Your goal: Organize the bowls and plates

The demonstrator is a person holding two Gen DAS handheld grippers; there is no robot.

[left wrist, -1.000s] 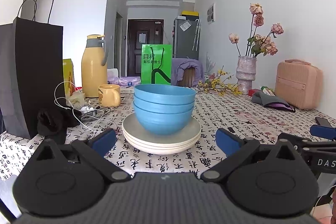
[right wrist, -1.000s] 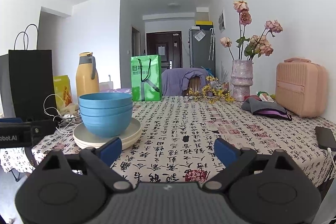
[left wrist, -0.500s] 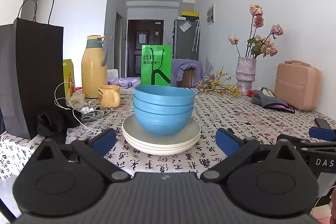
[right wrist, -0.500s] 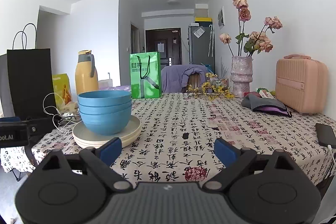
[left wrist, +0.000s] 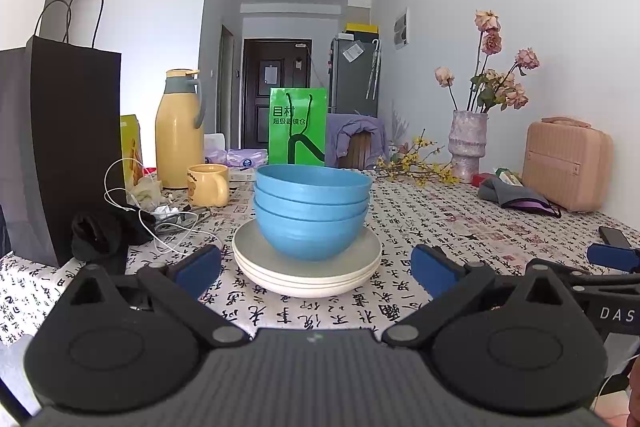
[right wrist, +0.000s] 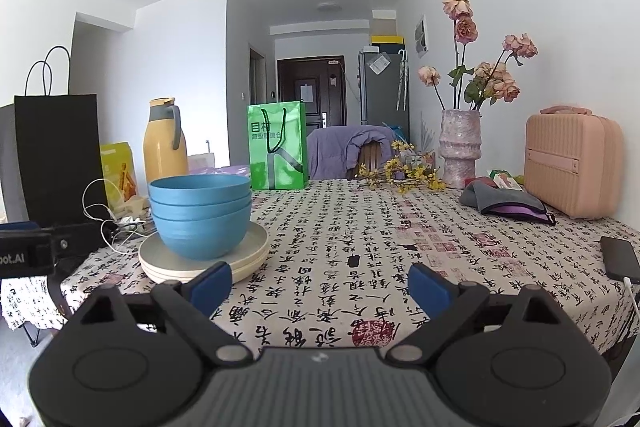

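Three blue bowls (left wrist: 312, 205) sit nested one inside another on a stack of cream plates (left wrist: 307, 267), and the whole pile stands on the calligraphy-print tablecloth (right wrist: 360, 267) toward the table's left side, near a tangle of white cable (left wrist: 160, 223) and a yellow mug (left wrist: 208, 185). No other plate or bowl shows on the table in either view. The left gripper (left wrist: 316, 269) hovers just short of the pile, its blue-tipped fingers spread wide to either side of the plates and holding nothing. The right gripper (right wrist: 320, 285) hangs over bare cloth to the right of the pile, likewise spread and empty. The dishes already lie sorted and stacked, which fits a finished tidy-up with both tools drawn back, and equally a pile about to be taken apart or carried elsewhere; the pictures do not settle which. Any grasp here would need the fingers to clear the plates' low rim without tipping the bowls above
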